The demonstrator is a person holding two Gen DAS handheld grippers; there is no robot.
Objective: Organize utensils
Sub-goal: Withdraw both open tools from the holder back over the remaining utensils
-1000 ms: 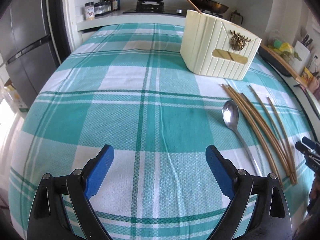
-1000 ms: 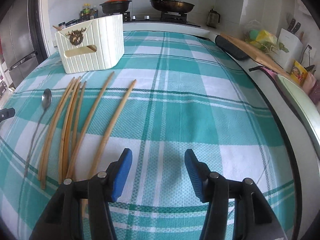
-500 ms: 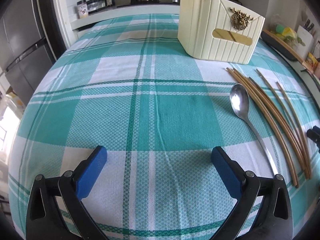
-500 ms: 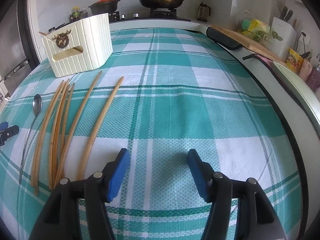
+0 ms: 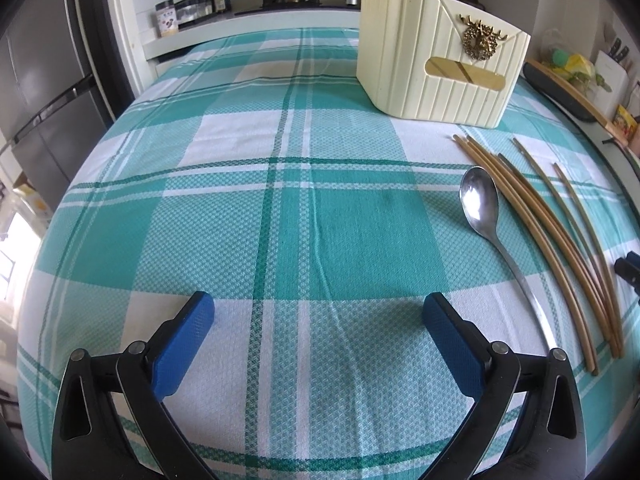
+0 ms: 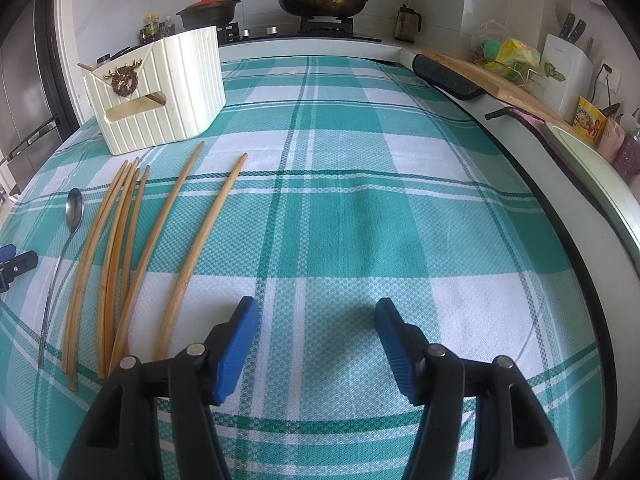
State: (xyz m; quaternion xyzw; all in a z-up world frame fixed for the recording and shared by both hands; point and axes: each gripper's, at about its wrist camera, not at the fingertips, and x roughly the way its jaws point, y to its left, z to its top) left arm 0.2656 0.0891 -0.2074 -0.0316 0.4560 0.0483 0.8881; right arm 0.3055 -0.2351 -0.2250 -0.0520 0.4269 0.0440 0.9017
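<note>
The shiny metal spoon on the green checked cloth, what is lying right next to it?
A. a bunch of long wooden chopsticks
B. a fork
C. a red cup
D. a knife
A: the shiny metal spoon lies on the green checked cloth right beside a bunch of long wooden chopsticks; no fork, cup or knife lies on the cloth.

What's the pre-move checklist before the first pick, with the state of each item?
1. Left gripper jaws wide, nothing between: ok.
2. Right gripper jaws apart, empty: ok.
3. Spoon lies flat on the cloth, apart from the chopsticks: ok.
4. Chopsticks bunched and overlapping, single pick awkward: not ok.
5. Holder upright, top open: ok.
6. Free room inside holder: cannot tell.
</note>
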